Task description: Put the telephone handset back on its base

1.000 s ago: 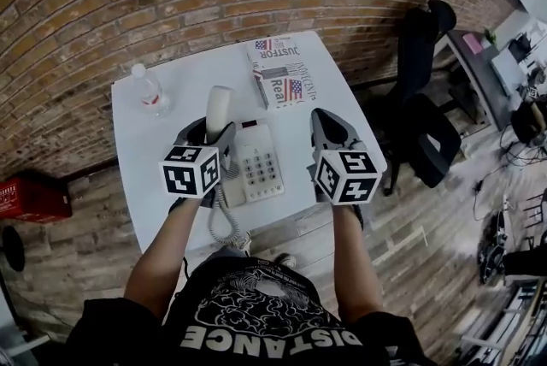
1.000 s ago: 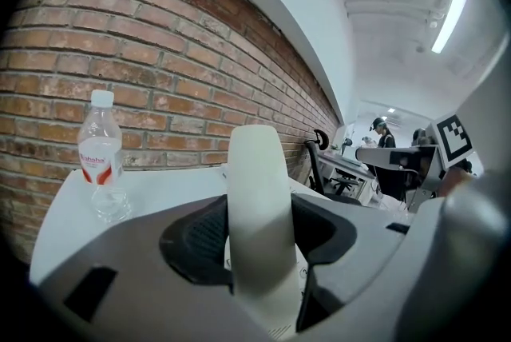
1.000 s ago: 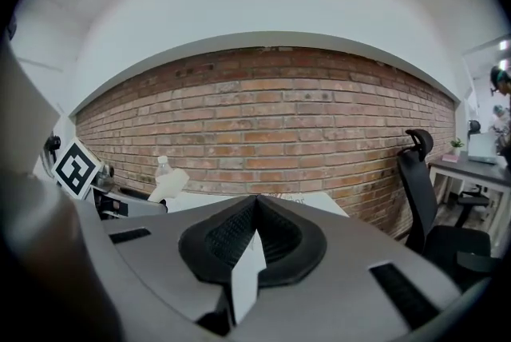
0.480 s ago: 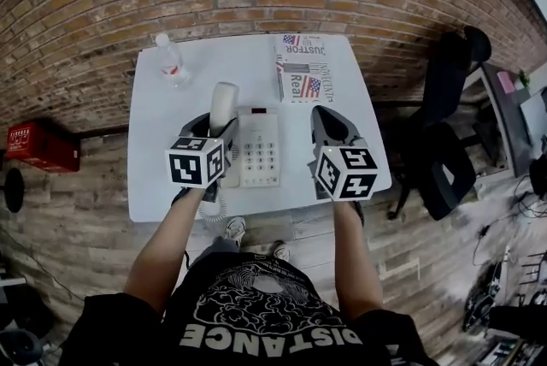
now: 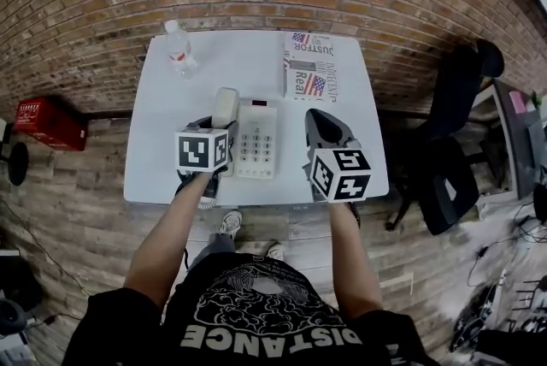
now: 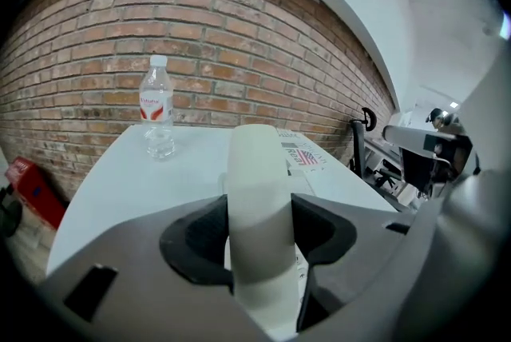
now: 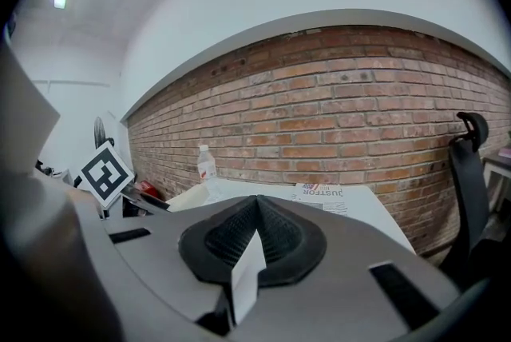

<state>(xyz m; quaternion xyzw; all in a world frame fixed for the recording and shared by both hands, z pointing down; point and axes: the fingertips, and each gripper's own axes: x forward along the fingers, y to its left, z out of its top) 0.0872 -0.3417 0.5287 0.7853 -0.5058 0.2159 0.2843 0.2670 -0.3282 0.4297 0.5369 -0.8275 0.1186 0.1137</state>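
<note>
The white telephone handset [image 5: 226, 105] is clamped between the jaws of my left gripper [image 5: 219, 121], with its far end sticking out toward the wall. In the left gripper view the handset [image 6: 257, 196] fills the gap between the two dark pads. It hangs over the left part of the white keypad base [image 5: 257, 138]; I cannot tell whether it touches the base. My right gripper [image 5: 319, 123] hovers to the right of the base, jaws together with nothing held, as the right gripper view [image 7: 255, 212] also shows.
The white table [image 5: 167, 159] stands against a brick wall. On it are a clear water bottle [image 5: 179, 48] at the back left and a folded newspaper [image 5: 309, 73] at the back right. A black office chair [image 5: 451, 150] stands at the right, a red box [image 5: 41, 116] on the floor at the left.
The left gripper with the handset has come down closer to the base's left side. The head view has swung, so the table now sits squarer in the picture. The right gripper stays beside the base.
</note>
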